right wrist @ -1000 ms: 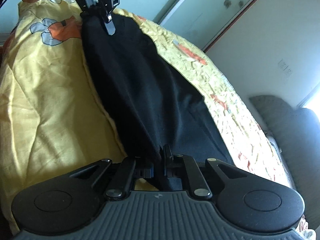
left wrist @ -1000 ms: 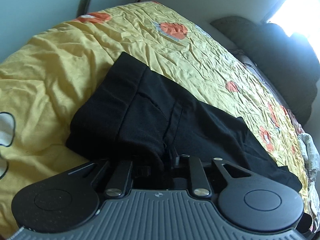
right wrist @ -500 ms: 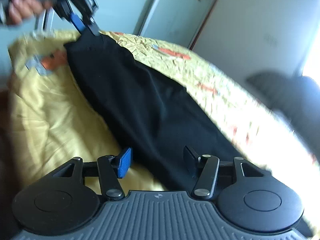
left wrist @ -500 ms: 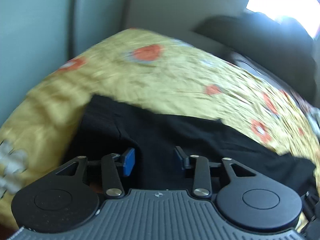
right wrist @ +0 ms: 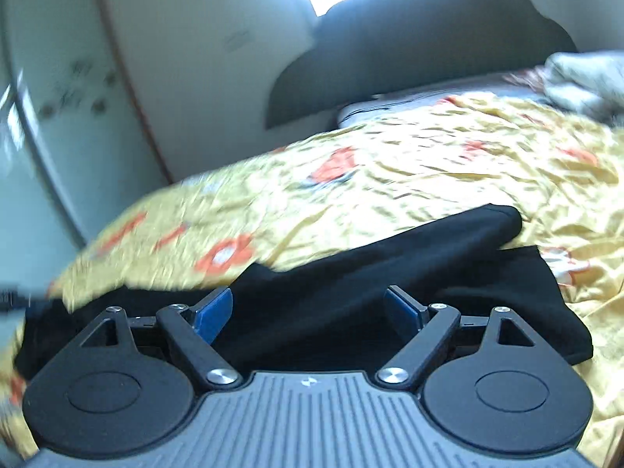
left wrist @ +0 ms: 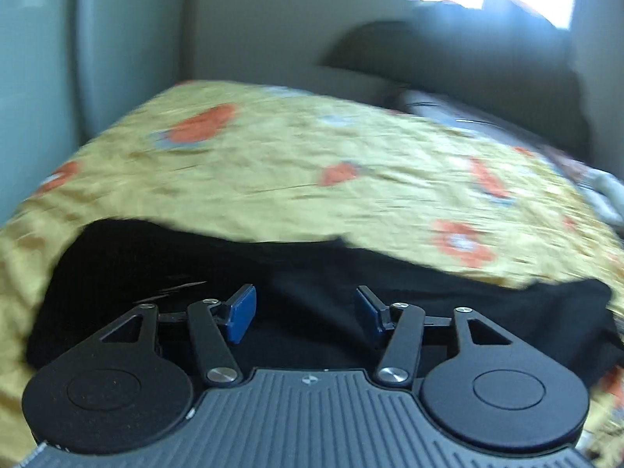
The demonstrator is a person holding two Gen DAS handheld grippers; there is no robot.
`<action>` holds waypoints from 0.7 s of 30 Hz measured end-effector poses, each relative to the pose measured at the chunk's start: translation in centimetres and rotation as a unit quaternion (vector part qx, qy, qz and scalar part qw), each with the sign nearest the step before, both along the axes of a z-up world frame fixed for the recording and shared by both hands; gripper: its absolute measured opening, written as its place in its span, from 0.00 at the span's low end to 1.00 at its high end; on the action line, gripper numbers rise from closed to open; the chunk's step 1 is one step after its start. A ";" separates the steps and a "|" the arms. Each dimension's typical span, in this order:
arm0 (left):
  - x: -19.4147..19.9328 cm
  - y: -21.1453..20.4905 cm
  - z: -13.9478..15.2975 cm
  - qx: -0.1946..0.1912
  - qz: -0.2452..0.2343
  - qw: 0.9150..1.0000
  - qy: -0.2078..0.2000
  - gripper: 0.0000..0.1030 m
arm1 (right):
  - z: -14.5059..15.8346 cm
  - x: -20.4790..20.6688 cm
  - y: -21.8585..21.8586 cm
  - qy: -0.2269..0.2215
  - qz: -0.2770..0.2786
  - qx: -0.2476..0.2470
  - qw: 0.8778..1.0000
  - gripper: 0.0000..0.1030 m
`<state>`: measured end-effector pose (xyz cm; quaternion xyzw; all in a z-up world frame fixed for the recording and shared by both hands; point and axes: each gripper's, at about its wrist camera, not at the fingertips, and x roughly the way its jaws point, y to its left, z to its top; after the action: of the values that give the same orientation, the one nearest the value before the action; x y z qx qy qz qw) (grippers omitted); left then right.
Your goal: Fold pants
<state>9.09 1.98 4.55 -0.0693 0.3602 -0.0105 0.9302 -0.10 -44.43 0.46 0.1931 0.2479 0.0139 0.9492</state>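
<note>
The black pants (left wrist: pixel 319 273) lie folded lengthwise in a long strip on the yellow flowered bedspread (left wrist: pixel 312 171). In the right wrist view the pants (right wrist: pixel 370 273) run from lower left to the leg ends at the right. My left gripper (left wrist: pixel 306 312) is open and empty just above the pants, blue pads showing. My right gripper (right wrist: pixel 308 312) is open and empty above the pants too. Both views are blurred by motion.
A dark headboard (left wrist: pixel 448 62) stands at the far end of the bed, under a bright window. A grey-white bundle of cloth (right wrist: pixel 585 78) lies at the far right of the bed. A wardrobe and wall stand at the left.
Both grippers were shut on the pants' edge a second ago; they have opened, let go and pulled back. Both views have swung toward the headboard. The pants rest on the bed.
</note>
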 end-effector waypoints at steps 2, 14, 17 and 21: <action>0.6 2.8 -1.4 0.044 0.068 0.996 0.025 0.60 | -0.8 1.0 -1.6 0.006 -0.019 0.038 0.999 0.83; -1.2 13.4 1.1 -0.036 0.218 0.975 0.011 0.61 | -4.2 6.4 -7.2 0.069 -0.070 0.194 0.976 0.87; -0.6 8.8 1.4 -0.019 0.121 0.993 -0.004 0.65 | -3.2 7.1 -6.0 0.074 -0.062 0.168 0.981 0.91; -0.6 2.7 0.3 -0.019 -0.024 0.999 0.016 0.66 | -2.6 7.1 -4.9 0.078 -0.060 0.139 0.985 0.91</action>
<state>8.51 4.65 4.80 -0.0787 0.3768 -0.0388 0.9221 6.96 -49.37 -2.12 0.3381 0.3047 -0.0234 0.8901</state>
